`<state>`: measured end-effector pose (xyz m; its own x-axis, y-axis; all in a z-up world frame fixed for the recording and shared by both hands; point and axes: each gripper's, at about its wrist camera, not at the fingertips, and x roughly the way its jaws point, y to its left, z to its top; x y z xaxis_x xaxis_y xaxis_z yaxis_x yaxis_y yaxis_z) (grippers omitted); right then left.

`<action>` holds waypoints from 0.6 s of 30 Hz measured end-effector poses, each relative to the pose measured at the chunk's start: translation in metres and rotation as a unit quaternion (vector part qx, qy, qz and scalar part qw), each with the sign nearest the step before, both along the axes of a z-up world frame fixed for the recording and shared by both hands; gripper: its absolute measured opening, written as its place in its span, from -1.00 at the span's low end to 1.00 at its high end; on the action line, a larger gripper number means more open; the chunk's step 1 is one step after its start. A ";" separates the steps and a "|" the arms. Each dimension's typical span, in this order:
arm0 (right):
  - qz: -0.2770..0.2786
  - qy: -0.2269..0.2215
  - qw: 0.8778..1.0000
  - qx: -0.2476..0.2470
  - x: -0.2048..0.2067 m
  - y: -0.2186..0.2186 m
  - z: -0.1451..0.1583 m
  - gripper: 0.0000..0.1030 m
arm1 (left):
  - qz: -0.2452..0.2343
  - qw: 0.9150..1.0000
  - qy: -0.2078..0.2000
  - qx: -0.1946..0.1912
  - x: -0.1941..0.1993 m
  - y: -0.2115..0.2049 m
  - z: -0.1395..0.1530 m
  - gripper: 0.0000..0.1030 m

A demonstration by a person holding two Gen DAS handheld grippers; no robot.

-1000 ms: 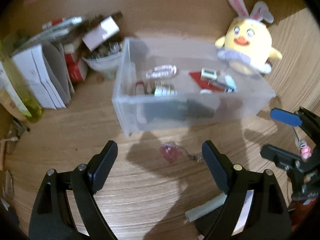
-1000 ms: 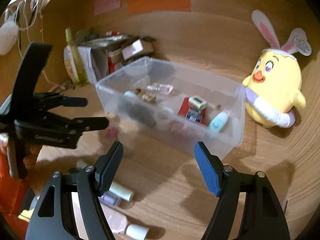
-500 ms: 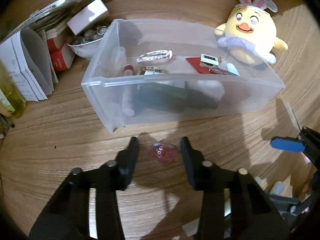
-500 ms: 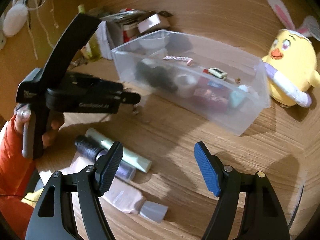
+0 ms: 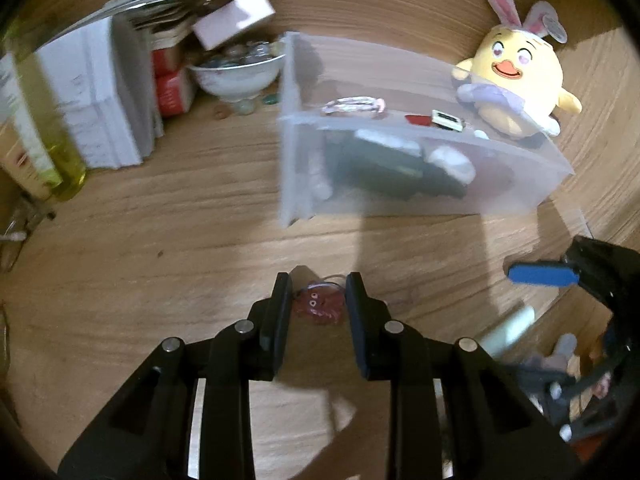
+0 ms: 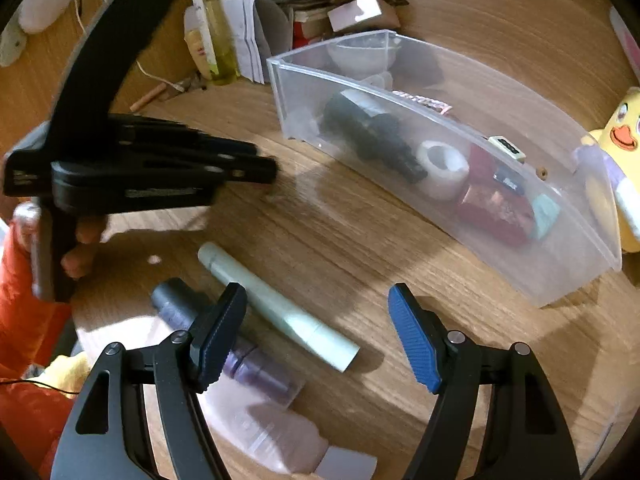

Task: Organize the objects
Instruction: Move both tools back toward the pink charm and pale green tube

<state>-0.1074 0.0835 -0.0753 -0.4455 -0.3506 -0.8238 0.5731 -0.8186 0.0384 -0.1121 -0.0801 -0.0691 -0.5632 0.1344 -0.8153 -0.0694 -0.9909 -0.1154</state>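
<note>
Now the left gripper (image 5: 316, 300) is closing around the small red charm (image 5: 318, 305) before the part-filled clear plastic bin (image 5: 420, 172), right gripper (image 6: 316, 336) hanging open over the tubes (image 6: 280, 308) still waiting.

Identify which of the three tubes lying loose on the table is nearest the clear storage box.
The pale green tube: it lies closest to the clear box, with the dark purple tube and the pink tube farther away.
</note>
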 end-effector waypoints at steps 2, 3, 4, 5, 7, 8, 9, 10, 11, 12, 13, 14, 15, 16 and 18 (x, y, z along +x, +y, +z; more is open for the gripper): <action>-0.004 -0.001 1.000 0.009 -0.003 -0.003 -0.003 0.36 | 0.004 1.000 -0.001 0.003 0.006 -0.006 0.000 -0.47; -0.006 -0.004 1.000 0.008 -0.005 -0.003 -0.004 0.34 | 0.004 1.000 -0.001 0.003 0.009 -0.008 0.000 -0.47; -0.007 0.000 1.000 0.009 -0.006 -0.003 -0.004 0.32 | 0.003 1.000 -0.001 0.003 0.012 -0.009 0.001 -0.47; -0.007 0.002 1.000 0.011 -0.006 -0.004 -0.004 0.23 | 0.000 1.000 -0.001 0.001 0.015 -0.010 0.001 -0.47; -0.006 0.008 1.000 0.018 -0.007 -0.006 -0.003 0.11 | -0.002 1.000 0.001 -0.005 0.019 -0.011 0.001 -0.47; -0.005 0.010 1.000 0.021 -0.007 -0.008 -0.003 0.05 | -0.004 1.000 0.002 -0.006 0.021 -0.011 0.001 -0.47; -0.003 0.011 1.000 0.021 -0.007 -0.009 -0.003 -0.01 | -0.004 1.000 0.002 -0.007 0.022 -0.011 0.001 -0.47; -0.001 0.011 1.000 0.021 -0.008 -0.010 -0.002 -0.03 | -0.002 1.000 0.003 -0.008 0.022 -0.012 0.001 -0.47; 0.001 0.011 1.000 0.022 -0.008 -0.011 -0.002 -0.05 | -0.002 1.000 0.002 -0.006 0.023 -0.013 0.001 -0.46; 0.003 0.011 1.000 0.023 -0.009 -0.013 -0.001 -0.06 | -0.002 1.000 0.001 -0.005 0.024 -0.014 0.001 -0.40; 0.005 0.011 1.000 0.026 -0.009 -0.014 -0.001 -0.06 | 0.000 1.000 0.001 -0.003 0.024 -0.014 0.001 -0.28; 0.007 0.011 1.000 0.029 -0.009 -0.015 0.000 -0.06 | 0.004 1.000 0.001 -0.005 0.025 -0.015 0.001 -0.21; 0.009 0.009 0.999 0.031 -0.009 -0.016 0.000 -0.05 | 0.006 1.000 0.003 -0.009 0.026 -0.015 0.001 -0.10; 0.012 0.007 0.999 0.033 -0.009 -0.017 0.001 -0.05 | 0.008 1.000 0.005 -0.014 0.027 -0.014 0.001 -0.05; 0.017 0.005 0.999 0.037 -0.010 -0.021 0.002 -0.05 | 0.008 1.000 0.008 -0.019 0.029 -0.014 0.000 -0.04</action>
<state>-0.1174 0.0623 -0.0733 -0.4437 -0.3029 -0.8434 0.5999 -0.7995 -0.0284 -0.0831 -0.0943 -0.0695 -0.5775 0.0944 -0.8109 -0.0548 -0.9955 -0.0770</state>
